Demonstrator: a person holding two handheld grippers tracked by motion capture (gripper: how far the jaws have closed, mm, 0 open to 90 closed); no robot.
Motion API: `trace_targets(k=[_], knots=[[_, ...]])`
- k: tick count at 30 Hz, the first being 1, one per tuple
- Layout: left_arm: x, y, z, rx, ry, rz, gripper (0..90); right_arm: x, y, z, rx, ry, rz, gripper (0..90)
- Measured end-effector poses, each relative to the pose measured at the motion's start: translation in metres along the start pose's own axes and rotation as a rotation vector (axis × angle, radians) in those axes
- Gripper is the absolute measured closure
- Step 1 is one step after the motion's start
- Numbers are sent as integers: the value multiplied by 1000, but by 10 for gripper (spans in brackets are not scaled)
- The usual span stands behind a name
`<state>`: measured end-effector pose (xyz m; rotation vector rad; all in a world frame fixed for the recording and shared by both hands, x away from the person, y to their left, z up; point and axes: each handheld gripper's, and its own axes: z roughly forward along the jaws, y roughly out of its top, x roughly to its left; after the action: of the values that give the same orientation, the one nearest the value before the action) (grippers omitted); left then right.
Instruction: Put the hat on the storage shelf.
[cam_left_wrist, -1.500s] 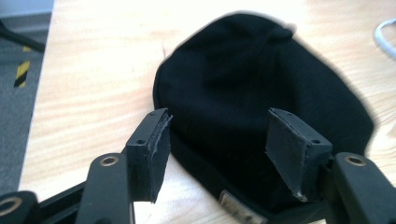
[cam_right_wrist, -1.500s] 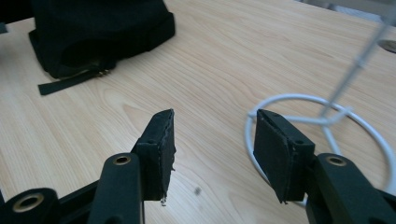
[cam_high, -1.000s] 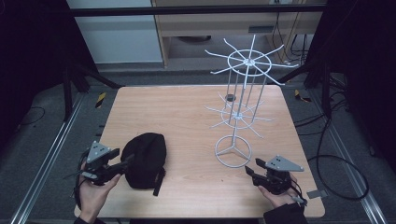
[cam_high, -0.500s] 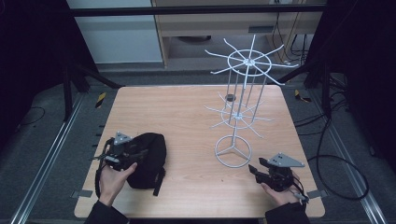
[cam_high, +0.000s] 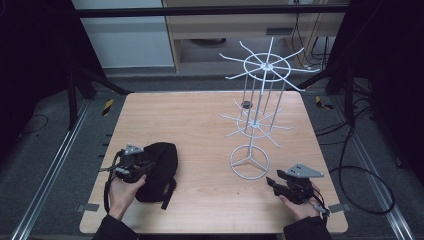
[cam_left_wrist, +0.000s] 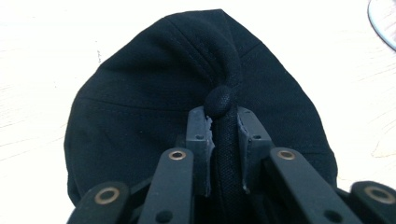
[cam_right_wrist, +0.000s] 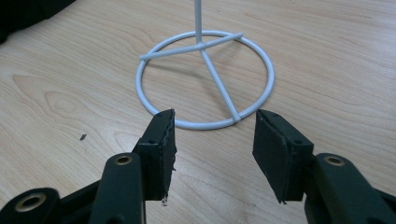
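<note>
On the bench's near left, the left gripper (cam_left_wrist: 223, 140) has just closed its fingers (cam_left_wrist: 200, 135) on a fold of the black cap (cam_high: 159, 167), so the grasp step looks complete; next, likely lifting it toward the white wire rack (cam_high: 255, 115), while the right gripper (cam_right_wrist: 212, 154) waits with fingers apart.

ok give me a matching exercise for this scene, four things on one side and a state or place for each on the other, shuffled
Things:
1. black cap
2. white wire rack
3. left tongs
4. right tongs

States or places:
A. open above bare wood, near the ring base
B. lying at the table's near left, crown pinched
C. standing upright, right of the table's middle
D. shut on a fold of black fabric

Pairs: 1-B, 2-C, 3-D, 4-A
</note>
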<state>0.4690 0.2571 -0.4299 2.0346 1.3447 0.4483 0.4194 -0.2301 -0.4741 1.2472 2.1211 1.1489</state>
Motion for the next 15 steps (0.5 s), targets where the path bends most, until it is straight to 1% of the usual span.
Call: trace_targets(k=[1, 3, 4, 9, 11, 15], knots=[[0, 0, -2, -4, 1, -2, 781, 0, 0, 0, 1, 0, 7, 490], [0, 0, -6, -15, 5, 3, 788, -2, -1, 0, 0, -1, 5, 490], [1, 1, -9, -23, 5, 3, 793, -2, -1, 0, 2, 3, 16, 490], [-2, 3, -26, -75, -12, 11, 799, -3, -1, 1, 2, -2, 7, 490], [-4, 4, -33, -103, -19, 25, 799, -3, -1, 0, -1, -3, 11, 490], [-8, 8, -51, -174, -51, 37, 799, -4, -2, 0, -2, -4, 11, 490]])
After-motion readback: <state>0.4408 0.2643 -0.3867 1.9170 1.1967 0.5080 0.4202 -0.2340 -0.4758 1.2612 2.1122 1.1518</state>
